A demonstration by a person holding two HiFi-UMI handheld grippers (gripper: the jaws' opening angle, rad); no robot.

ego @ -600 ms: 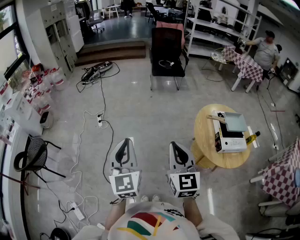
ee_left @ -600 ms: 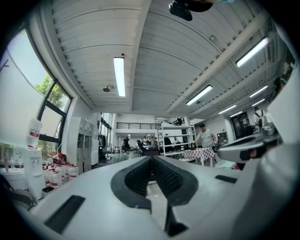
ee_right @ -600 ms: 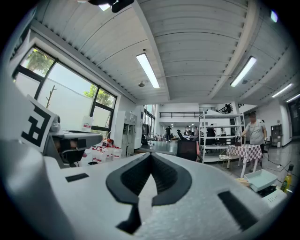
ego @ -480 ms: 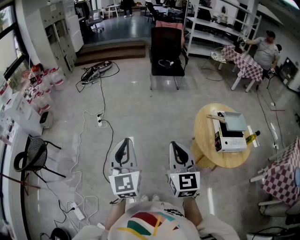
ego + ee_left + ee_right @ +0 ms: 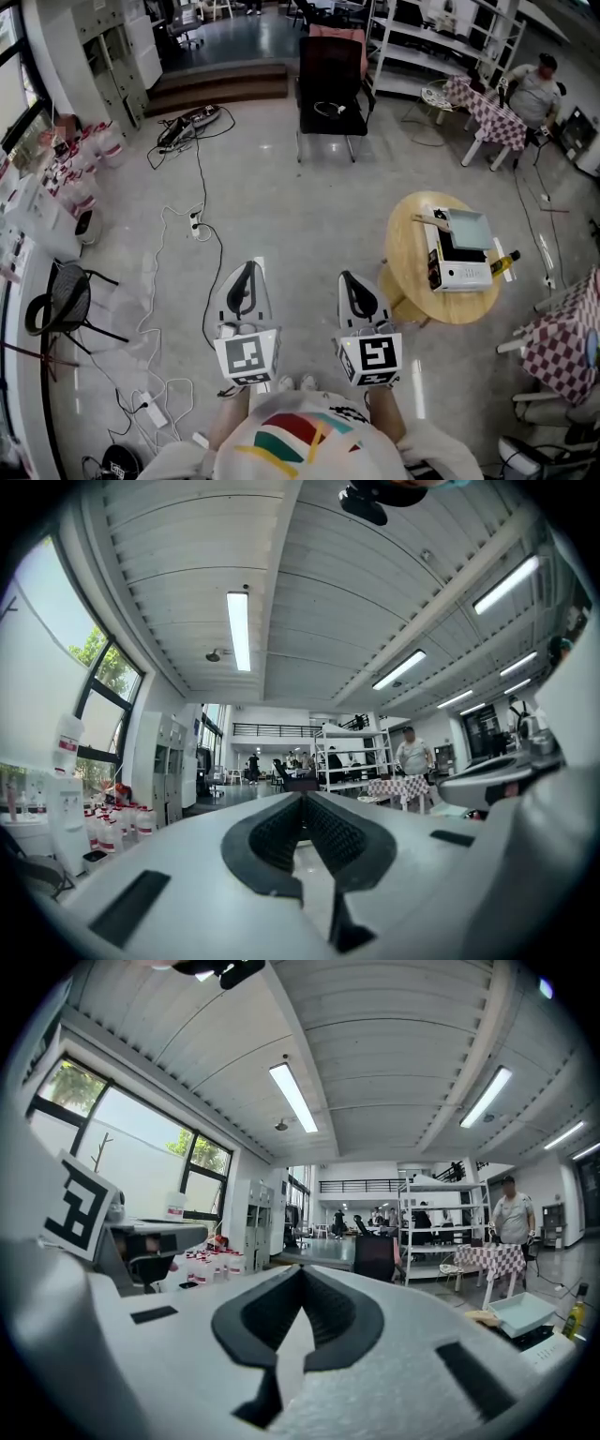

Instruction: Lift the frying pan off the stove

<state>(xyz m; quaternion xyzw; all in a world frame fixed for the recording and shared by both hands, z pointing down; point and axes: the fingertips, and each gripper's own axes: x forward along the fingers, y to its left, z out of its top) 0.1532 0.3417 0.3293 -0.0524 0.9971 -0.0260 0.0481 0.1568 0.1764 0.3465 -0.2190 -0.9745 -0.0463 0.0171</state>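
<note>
On a round wooden table to my right stands a white stove. A square grey frying pan with a wooden handle rests on its far end. The pan also shows low at the right edge of the right gripper view. My left gripper and right gripper are held side by side above the floor, well short of the table. Both are shut with nothing between the jaws, as the left gripper and right gripper show in their own views.
A yellow-capped bottle lies on the table beside the stove. Cables trail over the floor to the left, near a black wire chair. A black chair stands ahead. Checked tables and a person are at far right.
The head view has shifted: the room and the table have slid slightly up and left in the picture. The two grippers stay side by side, shut, a little lower in the frame.
</note>
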